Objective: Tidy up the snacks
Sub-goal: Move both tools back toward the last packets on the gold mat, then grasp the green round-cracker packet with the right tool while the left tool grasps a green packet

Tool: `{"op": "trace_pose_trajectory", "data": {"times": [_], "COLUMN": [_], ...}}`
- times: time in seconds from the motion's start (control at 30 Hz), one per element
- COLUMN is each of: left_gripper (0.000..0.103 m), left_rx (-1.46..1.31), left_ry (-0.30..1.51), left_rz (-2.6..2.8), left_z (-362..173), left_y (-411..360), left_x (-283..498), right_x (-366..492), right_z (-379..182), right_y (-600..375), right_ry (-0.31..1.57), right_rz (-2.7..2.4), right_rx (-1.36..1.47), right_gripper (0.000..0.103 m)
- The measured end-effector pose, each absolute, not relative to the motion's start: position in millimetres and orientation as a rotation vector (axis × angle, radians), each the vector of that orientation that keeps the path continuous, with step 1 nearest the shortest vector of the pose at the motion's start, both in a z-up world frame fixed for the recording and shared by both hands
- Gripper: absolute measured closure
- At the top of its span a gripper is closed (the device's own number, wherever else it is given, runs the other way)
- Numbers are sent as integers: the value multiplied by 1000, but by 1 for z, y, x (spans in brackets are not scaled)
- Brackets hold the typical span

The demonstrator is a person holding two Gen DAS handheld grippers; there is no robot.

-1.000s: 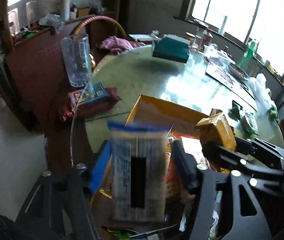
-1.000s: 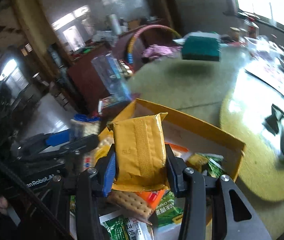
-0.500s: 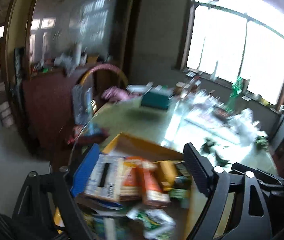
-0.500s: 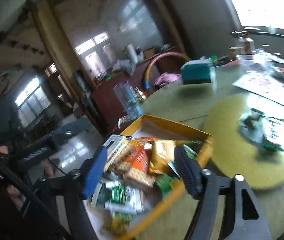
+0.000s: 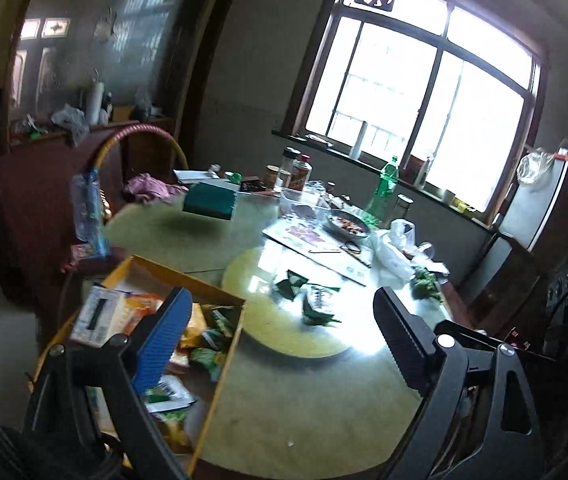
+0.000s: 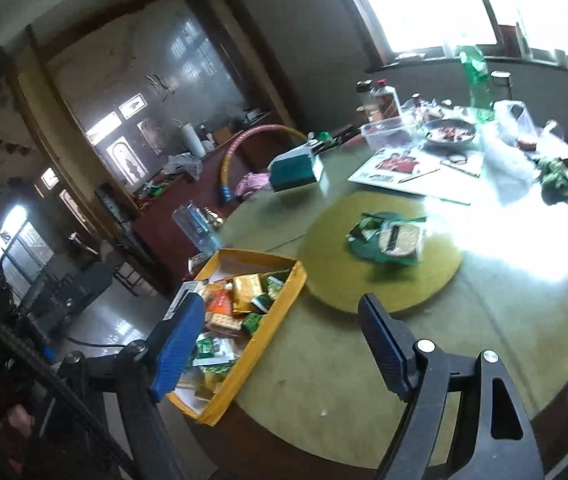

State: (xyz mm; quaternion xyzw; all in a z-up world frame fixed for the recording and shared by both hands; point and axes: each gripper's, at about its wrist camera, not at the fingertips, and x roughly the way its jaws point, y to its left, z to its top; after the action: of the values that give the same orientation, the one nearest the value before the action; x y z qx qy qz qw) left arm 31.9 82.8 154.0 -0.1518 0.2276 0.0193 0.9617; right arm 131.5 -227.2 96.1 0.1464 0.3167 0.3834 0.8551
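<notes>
My left gripper (image 5: 276, 332) and right gripper (image 6: 280, 328) both hang above the table (image 6: 364, 368) with fingers spread wide, holding nothing. Nearest me, the yellow box (image 6: 276, 312) sits at the table's edge, full of snack packs (image 6: 244, 292). Just beyond the box lies the round mat (image 6: 436, 280), with green packets (image 6: 388, 240) on it. Farther behind the mat stands a teal box (image 6: 294, 168).

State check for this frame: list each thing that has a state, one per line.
left hand-held gripper: open, holding nothing
right hand-held gripper: open, holding nothing
yellow box: open-topped, full of snack packets, at the table edge
snack packets on the turntable: outside the box
turntable: flat on the table
</notes>
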Motion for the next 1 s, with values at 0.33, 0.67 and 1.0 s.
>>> {"op": "trace_pose_trajectory", "data": {"times": [0.33,0.67,1.0], "left_gripper": [11,11,11], "left_rx": [-243,-243,-268], "left_ry": [527,625,688], "left_rz": [-37,-32,-1], "left_z": [151,116,93], "left_y": [90,136,141], "left_x": [87,133,167], "right_x": [183,312,394], "right_z": [131,71,-42], "right_y": [-243,-172,-145], "right_ry": [707,881,1061], "right_rz": [709,637,467], "right_rx": [360,364,348], "right_gripper": [24,24,24]}}
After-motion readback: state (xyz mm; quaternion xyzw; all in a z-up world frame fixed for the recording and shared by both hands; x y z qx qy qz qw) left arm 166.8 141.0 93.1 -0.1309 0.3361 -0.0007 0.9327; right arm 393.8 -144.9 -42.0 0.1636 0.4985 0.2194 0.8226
